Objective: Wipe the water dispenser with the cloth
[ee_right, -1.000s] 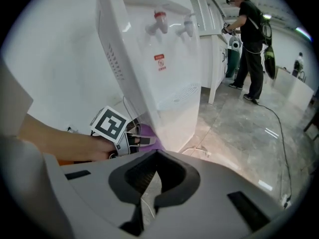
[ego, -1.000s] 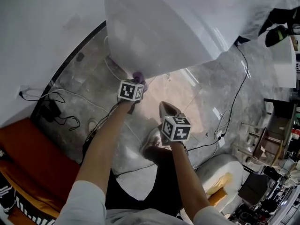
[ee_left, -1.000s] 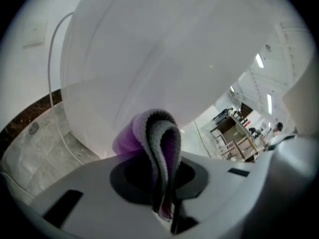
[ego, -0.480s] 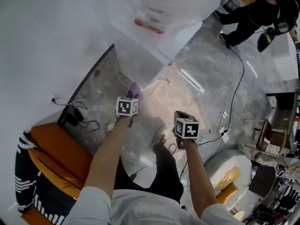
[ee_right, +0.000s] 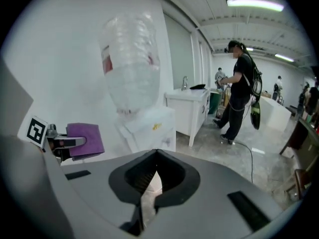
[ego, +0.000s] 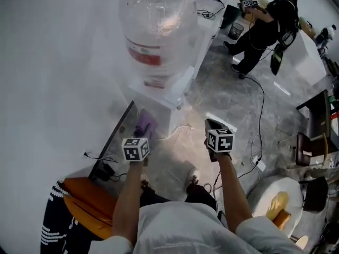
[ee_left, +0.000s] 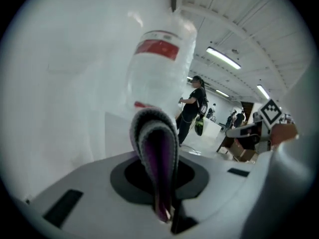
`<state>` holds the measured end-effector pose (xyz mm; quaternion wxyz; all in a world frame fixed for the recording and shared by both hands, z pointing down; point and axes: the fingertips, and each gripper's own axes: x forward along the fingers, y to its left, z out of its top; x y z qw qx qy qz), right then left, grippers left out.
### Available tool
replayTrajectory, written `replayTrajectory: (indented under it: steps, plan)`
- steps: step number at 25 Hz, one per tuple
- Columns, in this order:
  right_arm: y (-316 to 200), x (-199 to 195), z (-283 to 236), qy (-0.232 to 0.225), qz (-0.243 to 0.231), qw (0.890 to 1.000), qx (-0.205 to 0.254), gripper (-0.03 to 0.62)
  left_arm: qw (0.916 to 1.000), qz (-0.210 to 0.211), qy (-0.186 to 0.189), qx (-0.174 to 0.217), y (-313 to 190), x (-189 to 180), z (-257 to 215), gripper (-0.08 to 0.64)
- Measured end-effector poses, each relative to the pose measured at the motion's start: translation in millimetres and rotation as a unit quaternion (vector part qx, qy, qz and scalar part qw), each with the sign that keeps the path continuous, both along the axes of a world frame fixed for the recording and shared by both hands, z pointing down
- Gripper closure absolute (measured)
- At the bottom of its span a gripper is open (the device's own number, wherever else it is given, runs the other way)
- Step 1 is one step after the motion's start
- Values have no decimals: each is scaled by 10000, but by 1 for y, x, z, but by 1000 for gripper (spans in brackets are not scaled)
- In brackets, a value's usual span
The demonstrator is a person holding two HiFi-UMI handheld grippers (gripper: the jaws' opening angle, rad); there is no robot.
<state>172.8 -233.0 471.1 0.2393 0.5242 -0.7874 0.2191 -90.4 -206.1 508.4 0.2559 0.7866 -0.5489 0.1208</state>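
A: Where is the cloth found, and how is it expected to handle?

B: The purple cloth [ego: 144,124] is seen at centre left of the head view. It is folded and pinched between the jaws of the left gripper [ego: 141,135]. It is held near the lower left of the water dispenser [ego: 165,91], apparently not touching it. It is judged soft, light and limp, so a grip near the fold is preferred, with a pad left free beyond the jaws.

A: And the dispenser?

B: A smooth white cabinet is shown, with a clear bottle [ego: 157,30] inverted on it at upper centre. Slick, rigid plastic and a top-heavy load are assumed, so light pressure is advised.

A: The other gripper?

B: The right gripper [ego: 213,124] is held at centre right, its jaws brought together on nothing. A person [ego: 267,20] is seen at upper right.
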Motion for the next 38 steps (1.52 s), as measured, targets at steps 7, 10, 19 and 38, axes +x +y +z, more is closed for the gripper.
replayTrajectory:
  steps: [7,10,19,38]
  plan:
    - [-21,-14,-145,170,-493,9846,1669,583,9868,442,-780,1350,-14,-5,-142,506]
    - [-21,-31,-198,132,-776,9718,2221,583,9765,500,-901,1894,-19,-8,-199,506]
    - [-20,-67,-315,296,-1256,9323,3378,583,9329,777,-1366,3239,-20,-1,-338,506]
    - [-34,-83,-365,532,-1489,9098,3837,583,9026,857,-1563,3919,-33,2,-401,506]
